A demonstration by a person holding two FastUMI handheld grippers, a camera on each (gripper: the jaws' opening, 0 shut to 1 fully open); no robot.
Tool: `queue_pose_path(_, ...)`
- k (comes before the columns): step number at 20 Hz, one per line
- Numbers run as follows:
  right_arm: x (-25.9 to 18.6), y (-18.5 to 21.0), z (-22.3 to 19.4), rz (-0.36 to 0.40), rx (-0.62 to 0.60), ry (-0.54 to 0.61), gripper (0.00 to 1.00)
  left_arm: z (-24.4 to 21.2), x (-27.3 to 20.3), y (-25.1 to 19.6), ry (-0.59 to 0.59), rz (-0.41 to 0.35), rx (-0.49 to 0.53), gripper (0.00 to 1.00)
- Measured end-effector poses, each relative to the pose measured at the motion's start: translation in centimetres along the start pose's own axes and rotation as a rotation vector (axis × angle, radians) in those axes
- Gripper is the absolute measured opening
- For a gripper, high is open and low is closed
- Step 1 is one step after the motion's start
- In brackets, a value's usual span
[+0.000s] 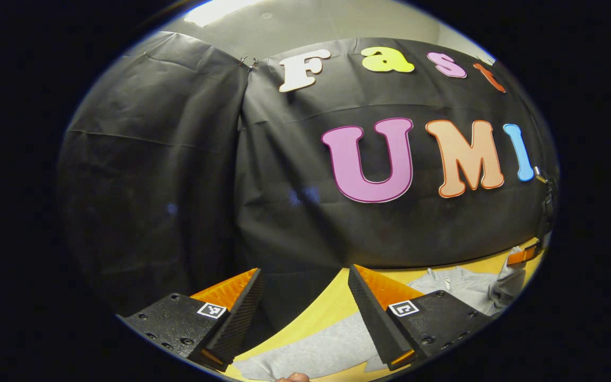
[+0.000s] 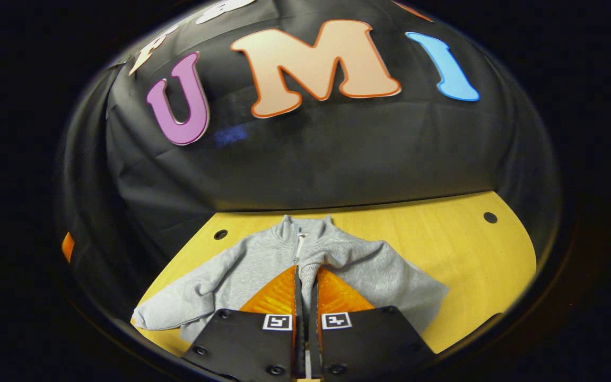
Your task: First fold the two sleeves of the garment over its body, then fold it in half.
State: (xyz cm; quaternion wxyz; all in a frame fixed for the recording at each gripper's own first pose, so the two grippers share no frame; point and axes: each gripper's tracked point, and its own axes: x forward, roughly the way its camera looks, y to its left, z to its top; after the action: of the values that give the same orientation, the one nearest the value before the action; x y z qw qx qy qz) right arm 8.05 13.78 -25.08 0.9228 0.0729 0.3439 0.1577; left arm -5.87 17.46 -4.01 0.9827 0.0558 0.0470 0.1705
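We see one grey zip-up garment (image 2: 263, 265) lying on the yellow counter (image 2: 459, 254), in the lower middle of the right gripper view, its collar toward the booth wall at the top of the counter. The sleeve (image 2: 358, 254) on the right of that frame appears drawn in over the body: a band of grey cuff cloth runs from its bunched shoulder down into the right claw (image 2: 306, 297), whose fingers are pressed nearly together and seem to pinch that cloth between them. We judge this first sleeve fold as under way, not yet laid flat and released. The other sleeve (image 2: 178, 305), at lower left of that frame, lies stretched outward on the counter, unfolded. So one sleeve fold is in hand, the second sleeve and the fold in half remain.

In the left gripper view the left claw (image 1: 305, 318) sits at the bottom of the frame, spread wide and holding nothing, above a grey sleeve.

Counted: one garment, two sleeves, two claws, one counter with two dark holes (image 2: 220, 234) visible in its top.
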Motion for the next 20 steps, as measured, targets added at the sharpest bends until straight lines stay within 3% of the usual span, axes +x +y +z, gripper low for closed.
queue_pose_path(10,6.8,10.5,-4.6,0.121,-0.13,0.11,0.06,-0.9,0.4,5.6,0.014,0.074,0.032,0.97)
queue_pose_path(19,12.5,15.1,-10.4,0.134,-0.163,0.249,0.06,-2.7,-0.1,11.2,0.052,0.167,0.05,0.95)
queue_pose_path(20,12.2,15.7,-11.0,0.141,-0.159,0.265,0.11,-3.2,-0.3,11.7,0.062,0.178,0.049,0.95)
